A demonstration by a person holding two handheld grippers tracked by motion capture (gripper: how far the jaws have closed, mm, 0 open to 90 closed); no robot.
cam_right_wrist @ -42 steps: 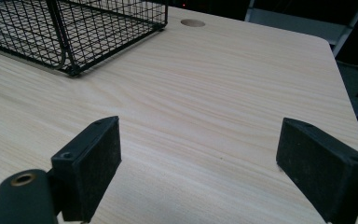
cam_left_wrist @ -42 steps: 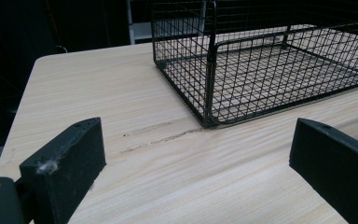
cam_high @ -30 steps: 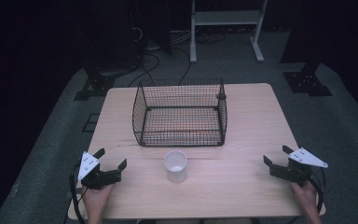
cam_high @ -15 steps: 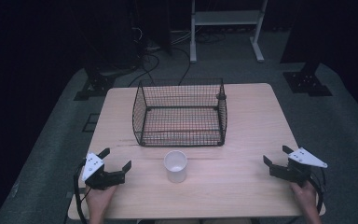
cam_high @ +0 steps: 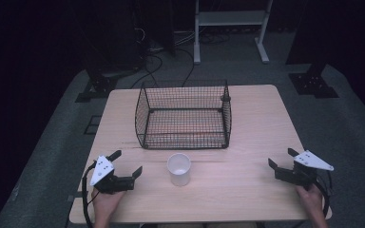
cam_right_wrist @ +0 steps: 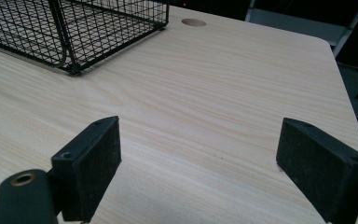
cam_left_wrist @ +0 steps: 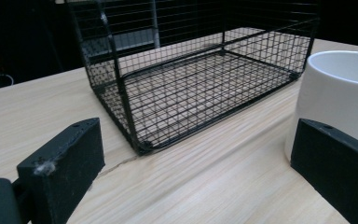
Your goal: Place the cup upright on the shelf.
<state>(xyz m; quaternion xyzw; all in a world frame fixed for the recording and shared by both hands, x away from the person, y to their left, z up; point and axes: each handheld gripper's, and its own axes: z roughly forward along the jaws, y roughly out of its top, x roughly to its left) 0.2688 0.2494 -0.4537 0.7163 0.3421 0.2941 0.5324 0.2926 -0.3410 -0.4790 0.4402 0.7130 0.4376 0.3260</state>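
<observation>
Just in front of the wire basket stands the white cup — upright, plain, seemingly empty. Your left tool sits beside it, jaws wide; swing squarely around its wall before closing. Your right tool — also wide — rests well apart.

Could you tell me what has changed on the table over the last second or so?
The left hand-held gripper has turned inward and shifted slightly toward the white cup, so its open jaws now point at it; nothing has been grasped. The right hand-held gripper has stayed put near the table's right edge, open and empty. The cup and the wire basket have not moved.
</observation>
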